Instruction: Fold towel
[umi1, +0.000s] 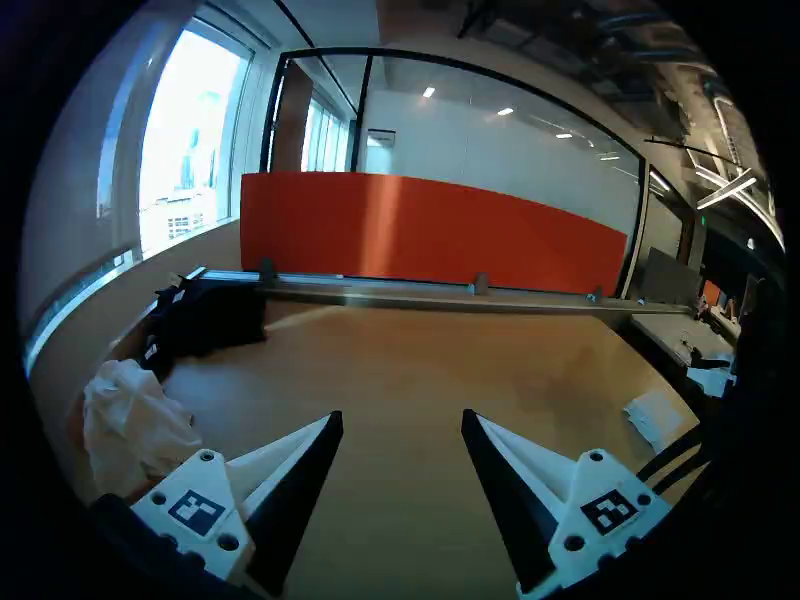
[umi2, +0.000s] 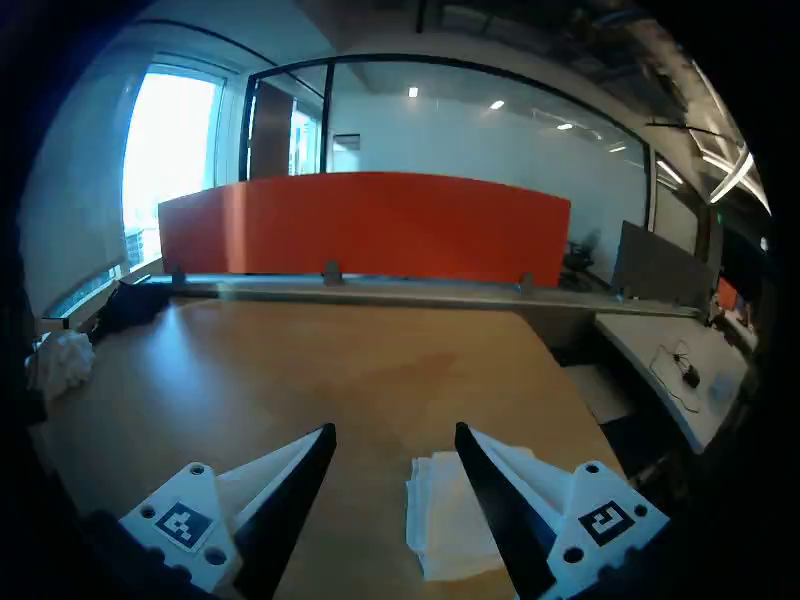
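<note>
A crumpled white towel (umi1: 132, 425) lies bunched at the table's left edge, just left of my left gripper (umi1: 400, 420), which is open with nothing between its fingers. The same bundle (umi2: 60, 362) appears far left in the right gripper view. A folded white towel (umi2: 445, 515) lies flat on the wooden table (umi2: 330, 370) close in front of my right gripper (umi2: 395, 430), partly under its right finger (umi2: 495, 490). That gripper is open and holds nothing. The folded towel (umi1: 655, 415) also lies at the right in the left gripper view.
A black bag or cloth heap (umi1: 205, 315) sits at the table's far left corner. An orange divider panel (umi1: 430, 230) on a metal rail closes the far edge. A neighbouring desk (umi2: 670, 370) with cables stands to the right.
</note>
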